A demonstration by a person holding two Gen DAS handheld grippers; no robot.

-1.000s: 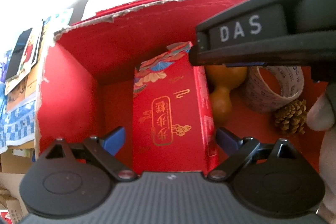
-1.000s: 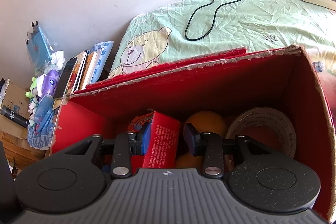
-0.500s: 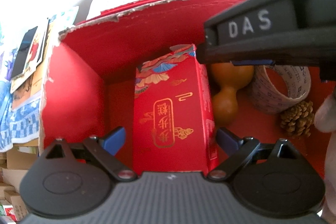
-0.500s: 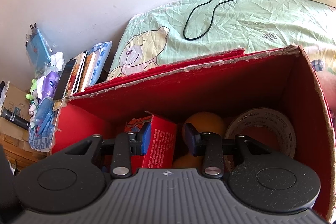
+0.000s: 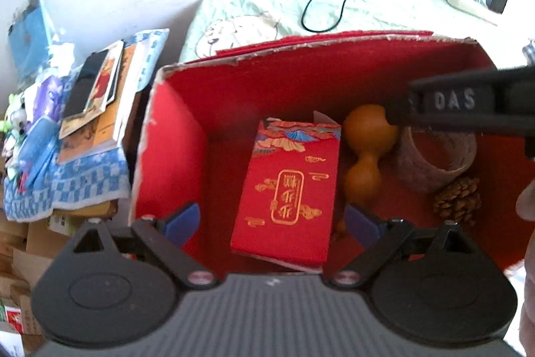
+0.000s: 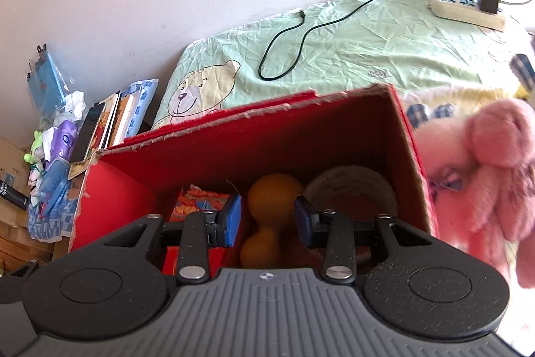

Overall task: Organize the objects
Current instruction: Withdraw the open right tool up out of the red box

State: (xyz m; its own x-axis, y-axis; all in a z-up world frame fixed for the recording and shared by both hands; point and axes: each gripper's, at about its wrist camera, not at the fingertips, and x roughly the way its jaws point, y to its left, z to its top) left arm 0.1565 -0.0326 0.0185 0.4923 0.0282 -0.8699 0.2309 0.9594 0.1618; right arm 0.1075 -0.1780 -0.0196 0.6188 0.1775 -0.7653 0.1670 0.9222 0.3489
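We have the red gift carton [image 5: 287,189] lying flat on the floor of the red box [image 5: 174,156], directly ahead of our left gripper [image 5: 272,218] and between the lines of its two fingers, though neither blue pad touches it. That gripper is spread wide and empty, wider than the carton, which we judge suits either a fresh grab or a clean release over it. Just beyond the right-hand finger lies the orange gourd [image 5: 364,156], touching or nearly touching the carton's long edge, then the tape roll [image 5: 434,163] and the pine cone [image 5: 458,201] further out on the same side; packed side by side like this, they leave the space off the left finger free. Our right gripper [image 6: 267,218] hangs above the box rim with its fingers moderately apart and nothing between them, the gourd showing in the gap below. Off to the outside of its right finger, beyond the box wall, a pink plush toy [image 6: 495,163] rests on the bedding, likely the next thing to bring in
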